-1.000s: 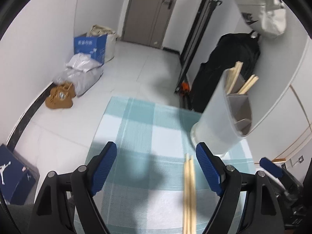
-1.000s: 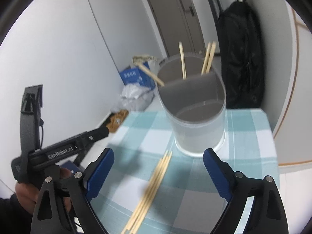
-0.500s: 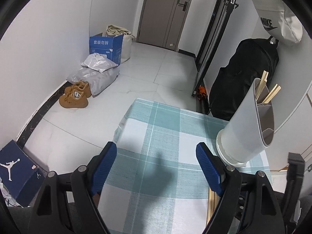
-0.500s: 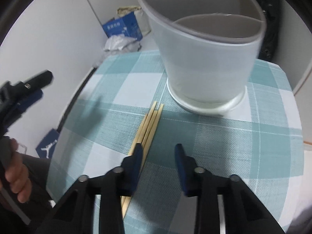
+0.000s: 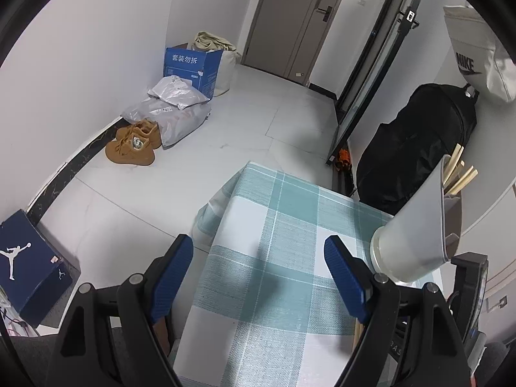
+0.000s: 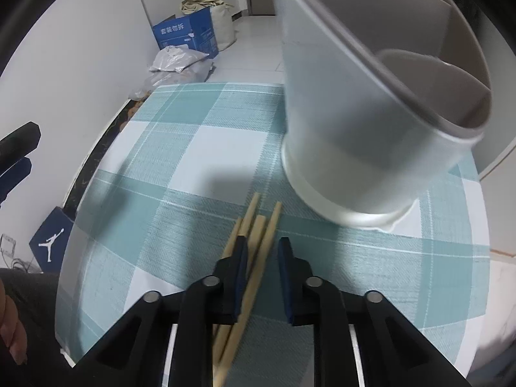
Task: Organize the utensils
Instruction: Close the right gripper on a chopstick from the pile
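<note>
Right wrist view: right gripper [image 6: 262, 251] down at the checked teal-and-white woven tablecloth [image 6: 180, 148], blue pads narrowed around a loose bundle of pale wooden chopsticks [image 6: 258, 225] lying flat on the cloth. One stick lies outside the left pad. Contact between pads and sticks unclear; grip cannot be confirmed. Just beyond the stick tips stands the utensil holder [image 6: 371, 122], a smooth matte grey-white cylinder with an inner divider; more chopsticks lean in its far compartment.

Left wrist view: left gripper [image 5: 258, 271] spread wide, nothing between the pads, hovering above the cloth near its left edge. Holder [image 5: 416, 229] at right. On the floor: tan shoes [image 5: 133, 143], plastic bags [image 5: 171, 109], blue carton [image 5: 192, 66]. Black backpack [image 5: 416, 161] hangs against the wall behind the holder.
</note>
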Demonstrator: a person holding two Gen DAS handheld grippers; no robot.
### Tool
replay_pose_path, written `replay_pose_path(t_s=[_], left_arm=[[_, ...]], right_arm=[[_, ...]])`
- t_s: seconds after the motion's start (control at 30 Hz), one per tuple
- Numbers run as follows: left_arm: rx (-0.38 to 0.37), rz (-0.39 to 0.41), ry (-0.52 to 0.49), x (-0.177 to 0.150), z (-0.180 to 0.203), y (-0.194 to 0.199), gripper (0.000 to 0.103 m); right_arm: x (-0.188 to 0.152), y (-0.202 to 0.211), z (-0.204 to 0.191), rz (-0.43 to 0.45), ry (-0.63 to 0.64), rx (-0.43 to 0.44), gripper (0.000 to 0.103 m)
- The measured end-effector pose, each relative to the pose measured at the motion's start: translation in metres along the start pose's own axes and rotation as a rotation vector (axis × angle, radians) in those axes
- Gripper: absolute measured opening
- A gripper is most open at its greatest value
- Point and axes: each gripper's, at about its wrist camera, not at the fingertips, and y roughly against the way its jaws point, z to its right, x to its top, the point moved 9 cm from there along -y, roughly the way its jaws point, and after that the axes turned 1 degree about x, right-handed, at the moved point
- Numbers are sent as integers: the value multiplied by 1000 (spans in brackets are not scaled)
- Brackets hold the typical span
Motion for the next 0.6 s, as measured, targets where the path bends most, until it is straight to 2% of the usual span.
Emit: replay_pose_path(t_s=[0.17, 0.23, 0.33, 0.6], left_arm=[[-4, 2, 14, 2, -2, 2, 80], [-7, -1, 22, 1, -3, 2, 80], [-16, -10, 37, 1, -4, 1, 80], [-22, -9, 32, 2, -3, 4, 80]], right_arm=[[-2, 2, 0, -7, -5, -14, 10], [-5, 1, -1, -9, 5, -7, 7], [-3, 4, -1, 7, 3, 4, 6], [-1, -1, -2, -31, 44, -33, 6]])
